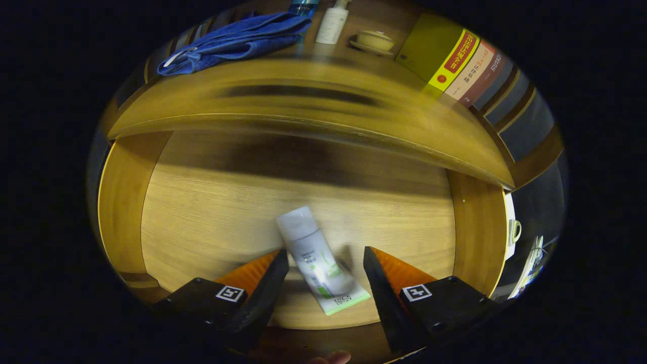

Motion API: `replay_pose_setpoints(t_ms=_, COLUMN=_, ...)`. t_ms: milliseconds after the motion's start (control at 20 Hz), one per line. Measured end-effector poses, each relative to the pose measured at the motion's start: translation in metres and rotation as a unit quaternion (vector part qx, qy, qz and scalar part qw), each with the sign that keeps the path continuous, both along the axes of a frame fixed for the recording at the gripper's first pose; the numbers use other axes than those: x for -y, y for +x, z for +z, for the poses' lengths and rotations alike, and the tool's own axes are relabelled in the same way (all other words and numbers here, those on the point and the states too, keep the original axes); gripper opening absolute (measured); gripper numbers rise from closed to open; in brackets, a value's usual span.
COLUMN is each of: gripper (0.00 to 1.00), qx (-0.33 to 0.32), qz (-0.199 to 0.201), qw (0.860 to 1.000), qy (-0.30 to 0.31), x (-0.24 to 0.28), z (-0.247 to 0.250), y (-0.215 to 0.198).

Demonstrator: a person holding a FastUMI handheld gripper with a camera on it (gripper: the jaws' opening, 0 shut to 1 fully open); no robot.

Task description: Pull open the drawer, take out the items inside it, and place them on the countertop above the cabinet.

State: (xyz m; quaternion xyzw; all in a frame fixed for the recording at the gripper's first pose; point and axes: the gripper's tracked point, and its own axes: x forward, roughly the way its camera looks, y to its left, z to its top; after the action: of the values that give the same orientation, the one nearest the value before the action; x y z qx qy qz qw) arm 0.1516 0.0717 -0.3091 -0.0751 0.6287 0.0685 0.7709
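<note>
The wooden drawer (212, 202) is pulled open below me, its floor bare apart from one item. A white squeeze tube (316, 255) with a grey cap and a green crimped end lies flat on the drawer floor, slanting between my fingers. My gripper (326, 258) hovers over it, open, with the left fingertip (280, 263) close to the tube's side and the right fingertip (371, 260) a little apart from it. Beyond the drawer runs the wooden countertop (303, 96).
On the countertop lie a folded blue towel (237, 40), a white pump bottle (332, 23), a small lidded cup on a saucer (374, 41) and a row of books (457, 58). The drawer's side walls (121, 202) rise on either side.
</note>
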Motion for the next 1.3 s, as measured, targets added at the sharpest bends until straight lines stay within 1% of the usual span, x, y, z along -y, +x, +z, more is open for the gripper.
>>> replay_pose_setpoints(t_ms=100, gripper=0.98, qx=-0.016, qz=0.001, qw=1.0, qy=0.003, x=0.003, z=-0.004, y=-0.002)
replay_pose_setpoints(t_ms=200, gripper=0.98, qx=-0.046, qz=0.007, qw=0.999, qy=-0.007, x=0.007, z=-0.007, y=-0.007)
replay_pose_setpoints(t_ms=350, gripper=0.96, qx=-0.056, qz=-0.01, qw=0.998, qy=0.007, x=0.007, z=0.003, y=-0.001)
replay_pose_setpoints(t_ms=400, gripper=0.97, qx=-0.058, qz=-0.014, qw=0.998, qy=0.012, x=0.007, z=0.008, y=0.002)
replay_pose_setpoints(t_ms=450, gripper=0.96, qx=-0.057, qz=-0.016, qw=0.998, qy=0.023, x=0.004, z=0.015, y=0.007)
replay_pose_setpoints(t_ms=550, gripper=0.89, qx=-0.047, qz=-0.015, qw=0.997, qy=0.052, x=-0.006, z=0.028, y=0.019)
replay_pose_setpoints(t_ms=650, gripper=0.72, qx=-0.043, qz=-0.013, qw=0.997, qy=0.057, x=-0.01, z=0.04, y=0.031)
replay_pose_setpoints(t_ms=750, gripper=0.56, qx=-0.034, qz=-0.031, qw=0.998, qy=0.051, x=-0.012, z=0.056, y=0.046)
replay_pose_setpoints(t_ms=850, gripper=0.49, qx=-0.013, qz=-0.029, qw=0.998, qy=0.048, x=-0.013, z=0.079, y=0.067)
replay_pose_setpoints(t_ms=900, gripper=0.42, qx=-0.007, qz=-0.033, qw=0.998, qy=0.047, x=-0.014, z=0.089, y=0.077)
replay_pose_setpoints(t_ms=1050, gripper=0.42, qx=0.012, qz=-0.047, qw=0.997, qy=0.06, x=-0.017, z=0.129, y=0.111)
replay_pose_setpoints(t_ms=1200, gripper=0.42, qx=0.031, qz=-0.05, qw=0.997, qy=0.046, x=-0.013, z=0.179, y=0.151)
replay_pose_setpoints(t_ms=1250, gripper=0.42, qx=0.04, qz=-0.051, qw=0.997, qy=0.04, x=-0.042, z=0.166, y=0.061)
replay_pose_setpoints(t_ms=1300, gripper=0.42, qx=0.046, qz=-0.054, qw=0.997, qy=0.035, x=-0.02, z=0.183, y=0.123)
